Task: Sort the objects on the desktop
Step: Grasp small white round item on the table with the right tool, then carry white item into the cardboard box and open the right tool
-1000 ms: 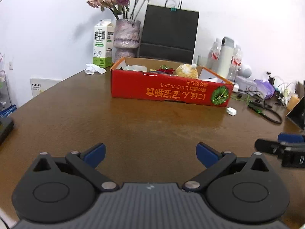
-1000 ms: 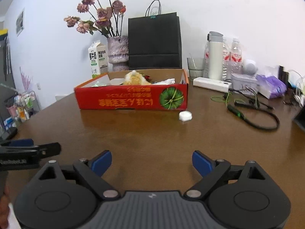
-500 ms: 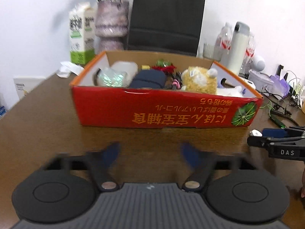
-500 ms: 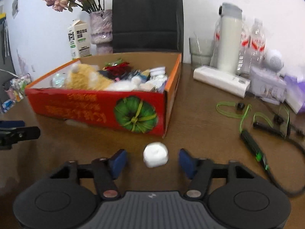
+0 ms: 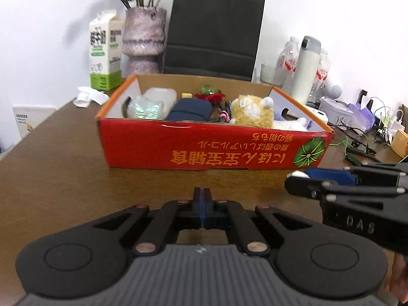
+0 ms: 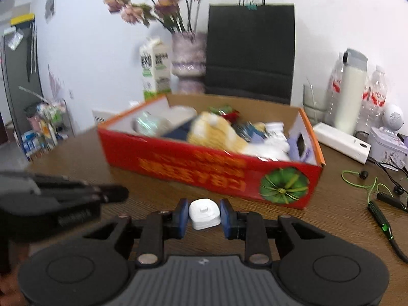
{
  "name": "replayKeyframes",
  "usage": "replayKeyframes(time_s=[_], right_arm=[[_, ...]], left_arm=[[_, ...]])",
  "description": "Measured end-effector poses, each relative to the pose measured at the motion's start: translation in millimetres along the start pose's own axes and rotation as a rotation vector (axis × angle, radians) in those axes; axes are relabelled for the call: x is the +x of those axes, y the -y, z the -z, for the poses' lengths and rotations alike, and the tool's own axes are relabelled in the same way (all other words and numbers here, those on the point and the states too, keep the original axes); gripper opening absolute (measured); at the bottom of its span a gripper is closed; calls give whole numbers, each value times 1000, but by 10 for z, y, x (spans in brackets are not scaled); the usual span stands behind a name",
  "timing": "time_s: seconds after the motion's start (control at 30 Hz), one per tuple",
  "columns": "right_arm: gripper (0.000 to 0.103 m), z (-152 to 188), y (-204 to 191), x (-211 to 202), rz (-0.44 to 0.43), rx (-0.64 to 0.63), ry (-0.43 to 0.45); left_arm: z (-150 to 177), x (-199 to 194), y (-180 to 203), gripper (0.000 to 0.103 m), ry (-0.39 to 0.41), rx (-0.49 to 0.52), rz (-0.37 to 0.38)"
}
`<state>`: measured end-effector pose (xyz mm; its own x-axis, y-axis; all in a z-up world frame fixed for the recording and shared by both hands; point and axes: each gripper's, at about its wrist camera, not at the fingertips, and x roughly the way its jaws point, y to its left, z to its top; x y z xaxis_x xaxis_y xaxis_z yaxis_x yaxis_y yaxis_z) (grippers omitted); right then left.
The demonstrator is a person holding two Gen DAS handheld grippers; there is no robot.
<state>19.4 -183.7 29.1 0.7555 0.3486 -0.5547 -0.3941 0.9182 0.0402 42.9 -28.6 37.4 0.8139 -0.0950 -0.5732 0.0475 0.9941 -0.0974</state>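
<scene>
Right tongs (image 6: 204, 215) clamped on small white rounded plastic case (image 6: 204, 213) just in front of red cardboard box (image 6: 204, 168), left tongs (image 5: 202, 199) fully closed, empty, above brown wood worktop (image 5: 63, 168).

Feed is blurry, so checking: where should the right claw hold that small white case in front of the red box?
Across its two short sides, coming in low from the near edge of the table. The white case lies flat, squarish with rounded corners, and the right claw already brackets it that way, a blue pad on each side. The red box blocks the far side.
</scene>
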Motion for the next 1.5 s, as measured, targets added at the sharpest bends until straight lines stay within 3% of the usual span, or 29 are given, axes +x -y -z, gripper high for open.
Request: replayKeyframes(time_s=[0.3, 0.43, 0.53, 0.7, 0.97, 1.07, 1.33, 1.5], right_arm=[[25, 244, -348, -759, -10, 74, 88], [25, 451, -494, -1155, 20, 89, 124], [25, 686, -635, -1390, 51, 96, 128], [25, 878, -692, -1504, 51, 131, 103], [26, 794, -557, -1451, 56, 124, 119], [26, 630, -421, -1346, 37, 140, 119], [26, -90, -188, -926, -26, 119, 161], [26, -667, -48, -409, -58, 84, 154]], left_arm=[[323, -818, -105, 2, 74, 29, 9], [565, -1162, -146, 2, 77, 31, 6], [711, -1377, -131, 2, 121, 55, -8], [712, -1376, -52, 2, 144, 78, 5], [680, -1300, -78, 2, 139, 84, 3], [485, -1186, -209, 2, 131, 49, 11], [-502, -595, -637, 2, 106, -43, 60], [-1095, -13, -820, 2, -21, -84, 162]])
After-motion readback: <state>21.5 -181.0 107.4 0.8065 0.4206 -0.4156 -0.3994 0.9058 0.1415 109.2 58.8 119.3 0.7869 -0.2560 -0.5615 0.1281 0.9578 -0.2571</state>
